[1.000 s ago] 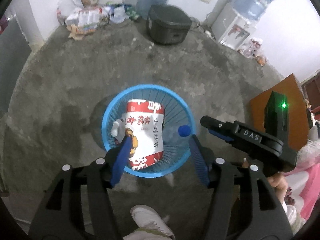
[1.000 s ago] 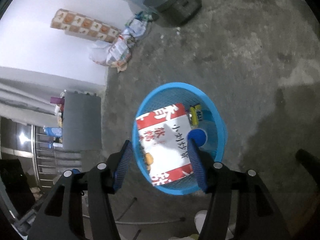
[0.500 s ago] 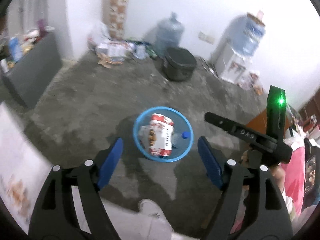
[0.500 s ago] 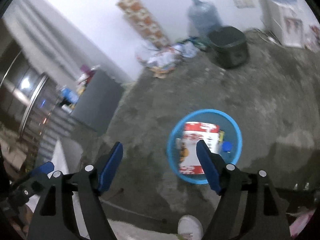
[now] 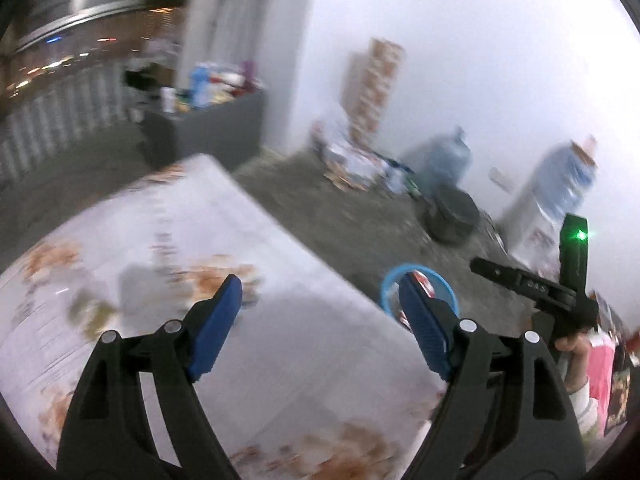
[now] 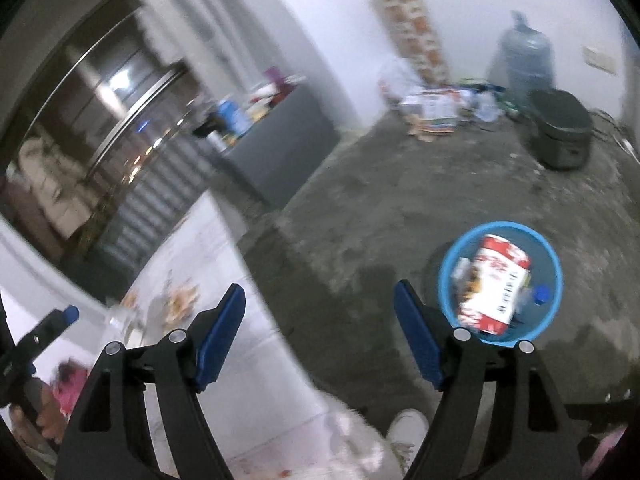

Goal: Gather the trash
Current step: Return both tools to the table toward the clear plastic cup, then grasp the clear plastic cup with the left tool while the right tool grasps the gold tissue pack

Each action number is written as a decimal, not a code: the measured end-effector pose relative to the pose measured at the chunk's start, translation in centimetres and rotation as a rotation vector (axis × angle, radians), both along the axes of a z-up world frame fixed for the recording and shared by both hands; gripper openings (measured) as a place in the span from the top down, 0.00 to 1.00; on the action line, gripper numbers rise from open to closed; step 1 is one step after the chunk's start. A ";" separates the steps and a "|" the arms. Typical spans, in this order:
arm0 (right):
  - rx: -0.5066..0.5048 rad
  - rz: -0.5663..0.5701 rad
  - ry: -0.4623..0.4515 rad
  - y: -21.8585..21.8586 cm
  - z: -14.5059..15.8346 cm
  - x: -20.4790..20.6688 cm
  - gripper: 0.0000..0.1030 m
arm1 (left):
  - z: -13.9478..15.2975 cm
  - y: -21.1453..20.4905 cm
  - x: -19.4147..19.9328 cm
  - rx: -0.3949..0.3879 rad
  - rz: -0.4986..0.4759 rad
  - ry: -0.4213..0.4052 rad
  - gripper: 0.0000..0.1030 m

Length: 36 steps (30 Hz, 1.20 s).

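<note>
Both claws, left [image 5: 320, 312] and right [image 6: 318, 316], gape empty above the table [image 5: 280, 320]; bin [image 6: 500, 282] holds trash. Scan the table slowly for leftovers.

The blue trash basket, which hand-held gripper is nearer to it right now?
Right, probably. The right hand-held gripper hangs just beside the blue trash basket; the left hand-held gripper hangs over the table, basket looking farther off.

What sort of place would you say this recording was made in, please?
Probably a plain room in a home, used for storage and eating: a bare concrete floor, a table under a patterned cloth, a large water jug by the wall, and a blue trash basket.
</note>
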State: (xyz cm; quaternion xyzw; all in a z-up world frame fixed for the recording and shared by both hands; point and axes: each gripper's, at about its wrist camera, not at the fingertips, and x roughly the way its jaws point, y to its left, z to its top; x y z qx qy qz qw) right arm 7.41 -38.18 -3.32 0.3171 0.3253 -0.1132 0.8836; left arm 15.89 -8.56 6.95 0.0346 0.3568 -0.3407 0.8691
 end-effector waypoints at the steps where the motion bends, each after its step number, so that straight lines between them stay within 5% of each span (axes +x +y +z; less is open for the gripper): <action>1: -0.006 0.026 -0.006 0.8 0.4 0.6 0.28 | 0.4 1.7 0.0 -0.008 0.035 -0.012 0.25; 9: 0.005 0.239 -0.015 8.7 2.2 6.8 0.28 | 1.3 17.3 0.9 -0.072 0.366 -0.037 0.23; 14: 0.042 0.396 0.005 14.5 2.4 11.3 0.28 | -0.6 23.4 2.1 -0.102 0.463 -0.009 0.23; 24: 0.040 0.628 0.049 26.3 1.7 19.4 0.28 | -5.4 26.1 10.0 -0.202 0.406 0.079 0.23; 29: -0.014 0.729 0.109 31.1 -0.6 23.2 0.28 | -7.9 25.2 15.4 -0.276 0.308 0.185 0.23; 36: -0.183 0.909 0.131 35.4 -3.4 25.7 0.28 | -11.1 22.2 18.5 -0.167 0.209 0.200 0.23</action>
